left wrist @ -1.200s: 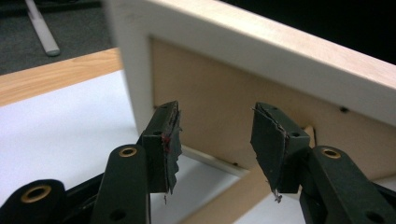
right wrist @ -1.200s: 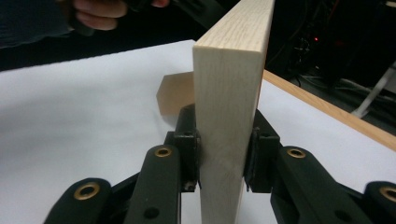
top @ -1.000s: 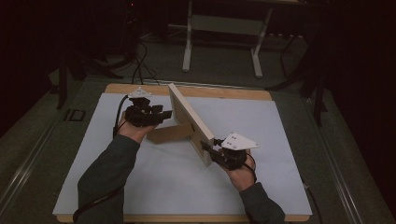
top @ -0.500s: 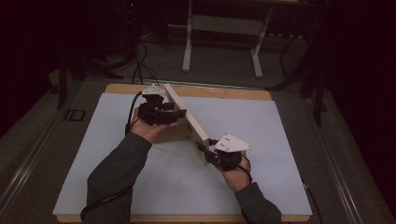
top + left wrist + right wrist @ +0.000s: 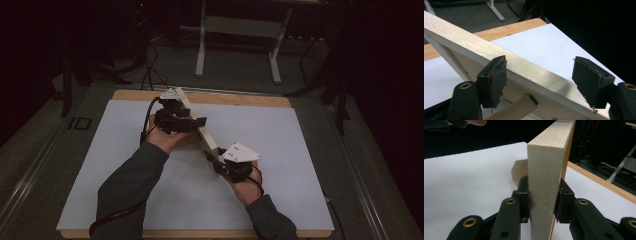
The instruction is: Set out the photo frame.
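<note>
Rectangular wooden table (image 5: 125, 95) carries large white sheet (image 5: 300, 165); pale wooden board (image 5: 206, 137) stands on edge mid-sheet.

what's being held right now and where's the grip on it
The right gripper clamps the wooden board across its thickness at its near end. The left gripper has just been opening, straddling the board's edge unclamped.

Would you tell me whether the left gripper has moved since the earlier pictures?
Yes. The left gripper has shifted right, away from the table's left edge; its jaws have just been opening around the wooden board.
</note>
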`<state>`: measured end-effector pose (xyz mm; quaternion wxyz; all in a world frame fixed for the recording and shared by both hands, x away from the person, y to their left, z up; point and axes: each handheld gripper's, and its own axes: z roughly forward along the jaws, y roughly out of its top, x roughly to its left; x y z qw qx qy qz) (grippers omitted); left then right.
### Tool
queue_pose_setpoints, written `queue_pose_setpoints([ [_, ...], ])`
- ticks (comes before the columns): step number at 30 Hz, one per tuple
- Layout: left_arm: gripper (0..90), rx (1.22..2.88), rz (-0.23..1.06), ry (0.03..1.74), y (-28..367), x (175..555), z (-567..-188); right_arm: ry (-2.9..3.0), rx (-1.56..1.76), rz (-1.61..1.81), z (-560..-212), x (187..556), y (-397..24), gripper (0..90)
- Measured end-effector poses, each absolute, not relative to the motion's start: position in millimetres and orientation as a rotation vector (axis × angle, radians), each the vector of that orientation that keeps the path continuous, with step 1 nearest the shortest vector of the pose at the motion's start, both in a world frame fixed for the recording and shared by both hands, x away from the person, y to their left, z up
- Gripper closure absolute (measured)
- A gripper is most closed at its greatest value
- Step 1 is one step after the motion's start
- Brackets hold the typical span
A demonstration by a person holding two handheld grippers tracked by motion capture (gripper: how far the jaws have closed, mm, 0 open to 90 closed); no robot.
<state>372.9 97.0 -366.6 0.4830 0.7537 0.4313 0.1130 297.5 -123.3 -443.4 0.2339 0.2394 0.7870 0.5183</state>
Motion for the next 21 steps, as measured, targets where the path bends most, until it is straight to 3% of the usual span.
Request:
queue_pose_setpoints([
  [10, 26.5, 1.866, 0.335, 1.143, 90.9, 375.7, -364.5, 2.155, 0.671, 1.432, -444.1, 295.7, -112.6, 68.3],
  [21, 28.8, 1.846, 0.292, 1.221, 96.5, 381.5, -373.4, 2.167, 0.665, 1.438, -444.3, 294.5, -99.8, 64.0],
])
